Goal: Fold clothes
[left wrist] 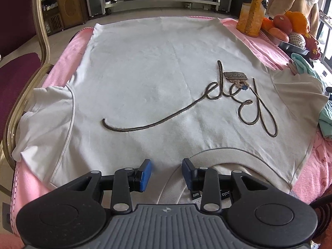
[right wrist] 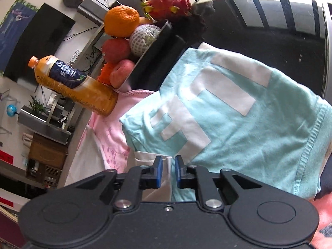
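White T-shirt spread flat on the pink cloth, collar toward me. My left gripper hovers at the collar, jaws apart, nothing between. My right gripper, narrowly parted, empty, sits beside the shirt's sleeve, against a folded turquoise shirt.

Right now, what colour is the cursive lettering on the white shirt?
Dark brown-grey cursive lettering on the white shirt; clearest from the left wrist.

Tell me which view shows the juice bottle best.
The right wrist view: the juice bottle shows whole there, from orange cap to base, label included, beside the fruit tray. The left wrist view catches only its lower part; the top is cut off.
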A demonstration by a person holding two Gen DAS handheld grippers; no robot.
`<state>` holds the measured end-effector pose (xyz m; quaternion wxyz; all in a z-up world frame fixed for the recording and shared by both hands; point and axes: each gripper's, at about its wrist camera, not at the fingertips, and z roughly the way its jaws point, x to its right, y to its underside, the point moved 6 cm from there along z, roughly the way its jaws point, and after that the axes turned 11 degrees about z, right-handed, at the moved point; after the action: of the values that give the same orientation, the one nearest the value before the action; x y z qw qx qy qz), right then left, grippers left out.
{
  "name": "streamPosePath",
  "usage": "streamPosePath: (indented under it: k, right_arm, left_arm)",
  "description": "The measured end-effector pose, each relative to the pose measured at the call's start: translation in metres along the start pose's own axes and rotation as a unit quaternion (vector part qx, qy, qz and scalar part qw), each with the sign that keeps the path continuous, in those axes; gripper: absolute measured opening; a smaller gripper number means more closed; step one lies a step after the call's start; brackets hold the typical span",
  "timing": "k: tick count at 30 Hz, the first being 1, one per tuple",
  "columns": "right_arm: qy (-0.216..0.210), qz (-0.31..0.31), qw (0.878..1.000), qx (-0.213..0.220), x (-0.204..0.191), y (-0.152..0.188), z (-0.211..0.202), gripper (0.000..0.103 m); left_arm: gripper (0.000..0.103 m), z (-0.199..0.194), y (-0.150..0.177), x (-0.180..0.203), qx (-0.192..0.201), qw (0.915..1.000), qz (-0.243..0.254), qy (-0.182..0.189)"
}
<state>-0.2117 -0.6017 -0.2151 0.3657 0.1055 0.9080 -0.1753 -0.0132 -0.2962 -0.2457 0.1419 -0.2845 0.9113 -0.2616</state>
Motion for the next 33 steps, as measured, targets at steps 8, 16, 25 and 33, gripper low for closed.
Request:
streamPosePath:
  k: [8,16,25,33]
  right_arm:
    - [0.018,-0.066,0.997,0.035,-0.016,0.003,-0.003,0.002]
    - [-0.087,-0.188,0.977,0.056,-0.071,0.043,-0.027,0.002]
    - [-0.088,-0.575,0.806,-0.106,-0.098,0.213,-0.018,0.002]
    - [-0.044,-0.430,0.899,-0.074,-0.088,0.143,-0.017,0.010]
  left_arm:
    - [0.035,-0.002,0.002,-0.002,0.004,1.0000,0.000,-0.008]
    - [0.035,-0.005,0.001,-0.004,0.012,0.9999,-0.002,-0.011]
    - [0.035,-0.005,0.002,-0.008,0.012,0.9997,-0.011,-0.016]
    - [0.035,-0.003,0.001,-0.008,0.010,0.9997,-0.013,-0.019]
